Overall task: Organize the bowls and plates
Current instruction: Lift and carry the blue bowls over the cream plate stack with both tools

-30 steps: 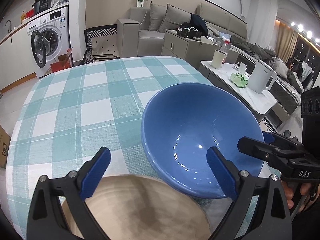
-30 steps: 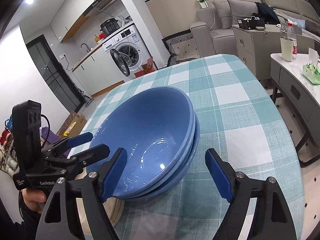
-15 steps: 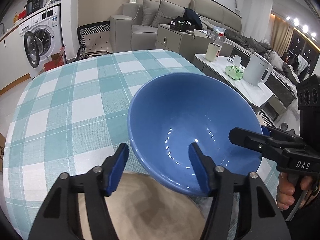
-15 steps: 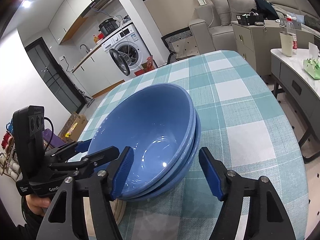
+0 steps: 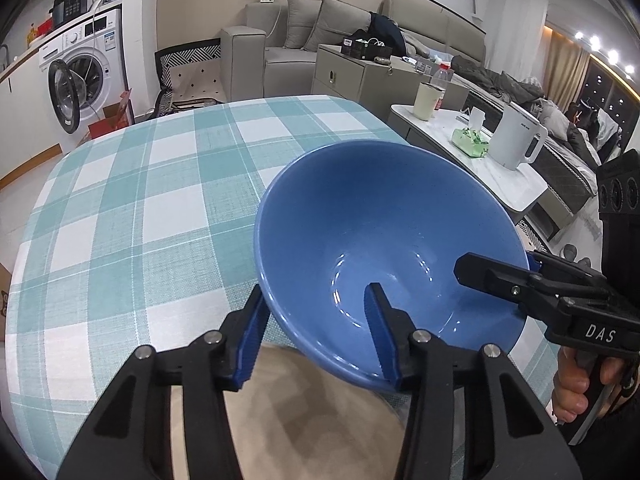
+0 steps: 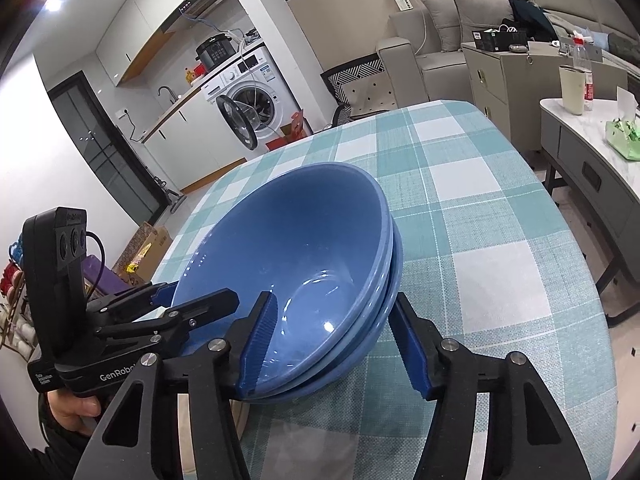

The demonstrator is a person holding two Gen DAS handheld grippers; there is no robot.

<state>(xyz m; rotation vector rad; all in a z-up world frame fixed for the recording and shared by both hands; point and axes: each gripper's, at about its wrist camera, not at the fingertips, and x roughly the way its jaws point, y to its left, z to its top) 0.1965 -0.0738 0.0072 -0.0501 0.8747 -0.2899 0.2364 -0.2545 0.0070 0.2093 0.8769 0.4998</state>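
Note:
A stack of blue bowls [image 6: 304, 248] sits tilted on the checked tablecloth, its near side resting over a beige plate [image 5: 304, 420]. In the left wrist view the top bowl [image 5: 384, 236] fills the middle. My left gripper [image 5: 316, 332] straddles the bowls' near rim, one finger inside and one outside, jaws narrowed around it; it also shows in the right wrist view [image 6: 168, 300]. My right gripper [image 6: 336, 344] straddles the opposite rim the same way, and shows in the left wrist view [image 5: 496, 276]. Whether the pads press the rim is unclear.
The teal and white checked table [image 5: 132, 208] stretches away beyond the bowls. A low white side table [image 5: 480, 168] with a kettle, cup and tissue pack stands to the right. A washing machine [image 5: 80, 76] and sofa stand behind.
Both grippers have narrowed from wide open and moved in over opposite rims of the bowl stack. The bowls have stayed in place.

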